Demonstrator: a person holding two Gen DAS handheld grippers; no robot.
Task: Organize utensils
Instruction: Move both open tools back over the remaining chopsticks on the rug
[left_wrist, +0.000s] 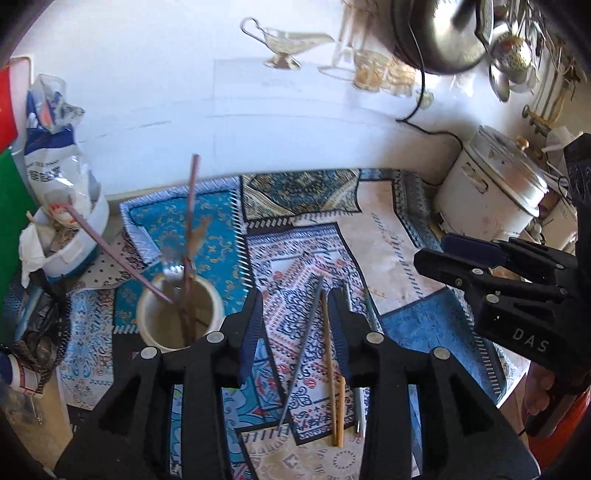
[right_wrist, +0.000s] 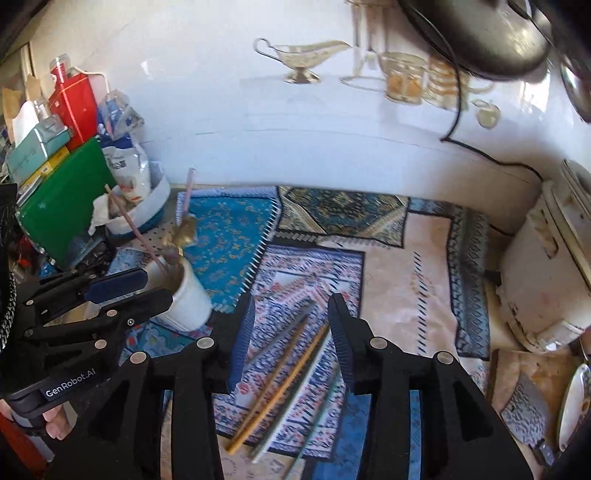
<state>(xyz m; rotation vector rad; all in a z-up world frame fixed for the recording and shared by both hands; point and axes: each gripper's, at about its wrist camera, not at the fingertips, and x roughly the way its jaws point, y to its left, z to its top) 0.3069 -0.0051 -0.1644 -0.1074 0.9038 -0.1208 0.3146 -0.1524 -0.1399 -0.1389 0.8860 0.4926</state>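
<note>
Above the chopsticks (right_wrist: 280, 384), right claw (right_wrist: 291, 332) wide open, empty

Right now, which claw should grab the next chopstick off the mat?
Probably the right claw: it is open with the loose chopsticks lying straight between its fingers. The left claw, also open, sits nearer the cup.

Glossy white wall (right_wrist: 314, 122) — patterned blue mats (left_wrist: 192, 221) below, sunlit.
</note>
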